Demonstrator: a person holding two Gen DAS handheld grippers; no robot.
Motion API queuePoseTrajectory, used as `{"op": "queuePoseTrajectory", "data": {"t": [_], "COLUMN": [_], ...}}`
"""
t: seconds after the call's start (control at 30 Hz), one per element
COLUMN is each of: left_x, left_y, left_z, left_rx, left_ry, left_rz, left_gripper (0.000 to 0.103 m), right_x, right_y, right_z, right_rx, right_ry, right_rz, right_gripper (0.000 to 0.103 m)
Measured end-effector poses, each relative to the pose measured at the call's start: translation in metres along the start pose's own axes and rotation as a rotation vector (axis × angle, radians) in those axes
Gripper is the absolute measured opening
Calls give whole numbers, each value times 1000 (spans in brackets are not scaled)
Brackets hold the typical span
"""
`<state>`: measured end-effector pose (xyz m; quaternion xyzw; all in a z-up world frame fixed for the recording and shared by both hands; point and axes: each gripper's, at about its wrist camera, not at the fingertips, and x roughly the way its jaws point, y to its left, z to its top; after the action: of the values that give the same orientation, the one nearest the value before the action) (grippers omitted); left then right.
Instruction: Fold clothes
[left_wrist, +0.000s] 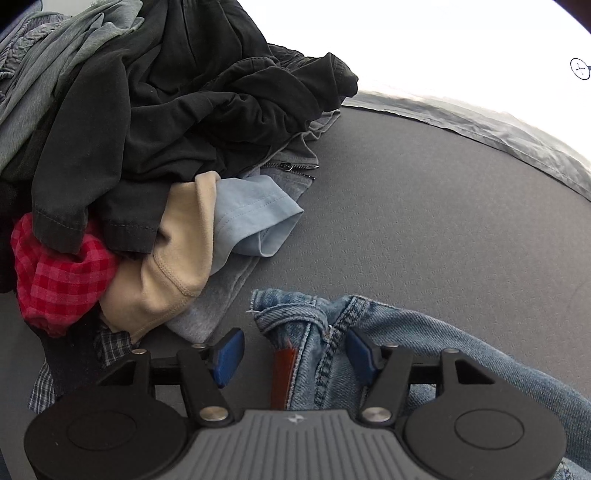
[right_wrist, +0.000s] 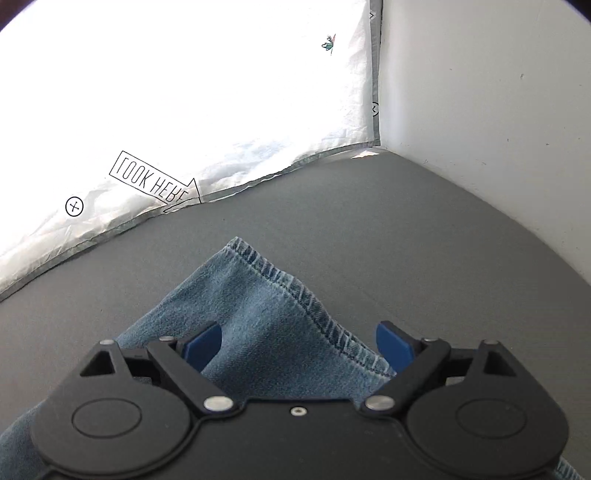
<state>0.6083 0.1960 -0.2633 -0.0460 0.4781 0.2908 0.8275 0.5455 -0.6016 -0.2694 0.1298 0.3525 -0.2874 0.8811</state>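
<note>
Surface: a grey padded desk (left_wrist: 424, 221), with a white sheet (right_wrist: 184, 92) along its far edge and a white wall (right_wrist: 498, 129) closing the far right corner.
Pile: unfolded clothes (left_wrist: 155, 122) heaped at the left side, black on top, then red check, tan and pale blue.
Jeans: my jeans (right_wrist: 266, 314) lie on the desk nearest me; the waistband end (left_wrist: 317, 332) is under my left tongs, a stitched hem corner (right_wrist: 251, 254) under my right.
Handling: I judge the denim heavy and limp but not slippery; the thick seams and the waistband look like the firmest places to take hold.
Left tongs: my left tongs (left_wrist: 295, 354) stand apart, astride the waistband fold, pads not pressing it.
Right tongs: my right tongs (right_wrist: 299, 347) are spread wide over the denim, gripping nothing.
Writing: the sheet reads "LOOK HERE" mirrored in an arrow box (right_wrist: 155, 181); a red-brown tag (left_wrist: 282, 373) on the jeans is unreadable.
</note>
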Motion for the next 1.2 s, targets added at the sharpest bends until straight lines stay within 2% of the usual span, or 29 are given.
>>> {"op": "queuePoseTrajectory", "data": {"t": [0.17, 0.27, 0.33, 0.37, 0.4, 0.43, 0.47, 0.5, 0.6, 0.67, 0.77, 0.83, 0.9, 1.0, 1.03, 1.1, 1.13, 1.2], "left_x": [0, 0, -1, -2, -2, -3, -3, -3, -4, -7, -14, -18, -17, -16, -15, -12, -13, -17], "left_y": [2, -3, -7, -9, -10, -12, -13, -13, -14, -17, -23, -32, -41, -52, -52, -49, -46, -40], "left_z": [1, 2, 3, 3, 3, 3, 3, 4, 6, 7, 9, 8, 6, 2, 2, 3, 4, 6], "left_rx": [-23, -9, 14, 29, 41, 53, 65, 70, 82, 93, 122, 171, 212, 249, 236, 214, 206, 198], "left_ry": [14, 16, 13, 11, 9, 7, 5, 6, 8, 7, 0, -16, -28, -39, -33, -23, -14, -5], "left_rz": [3, 24, 39, 46, 49, 53, 56, 57, 57, 26, -40, -54, -38, -19, -13, -2, -9, -24], "left_gripper": [62, 62, 62, 62, 62, 62, 62, 62, 62, 63, 68, 75, 75, 77, 80, 87, 88, 88], "right_x": [37, 60, 72, 80, 80, 81, 81, 80, 79, 77, 74, 78, 84, 108, 117, 135, 141, 136], "right_y": [16, 32, 43, 47, 47, 47, 49, 51, 55, 56, 61, 69, 77, 94, 100, 105, 105, 93], "right_z": [26, 37, 40, 42, 46, 50, 52, 55, 63, 72, 91, 102, 111, 110, 106, 98, 95, 99], "right_rx": [-43, -128, -205, -234, -219, -216, -230, -244, -287, -295, -315, -349, -383, -458, -493, -549, -562, -449], "right_ry": [11, 64, 106, 145, 141, 160, 155, 150, 132, 84, -31, -86, -126, -109, -95, -50, -34, -26], "right_rz": [79, 72, 66, 72, 110, 126, 129, 132, 141, 118, 35, -12, -45, -90, -116, -190, -224, -206], "right_gripper": [91, 89, 76, 63, 43, 33, 19, 10, 9, 9, 9, 9, 9, 12, 17, 38, 41, 53]}}
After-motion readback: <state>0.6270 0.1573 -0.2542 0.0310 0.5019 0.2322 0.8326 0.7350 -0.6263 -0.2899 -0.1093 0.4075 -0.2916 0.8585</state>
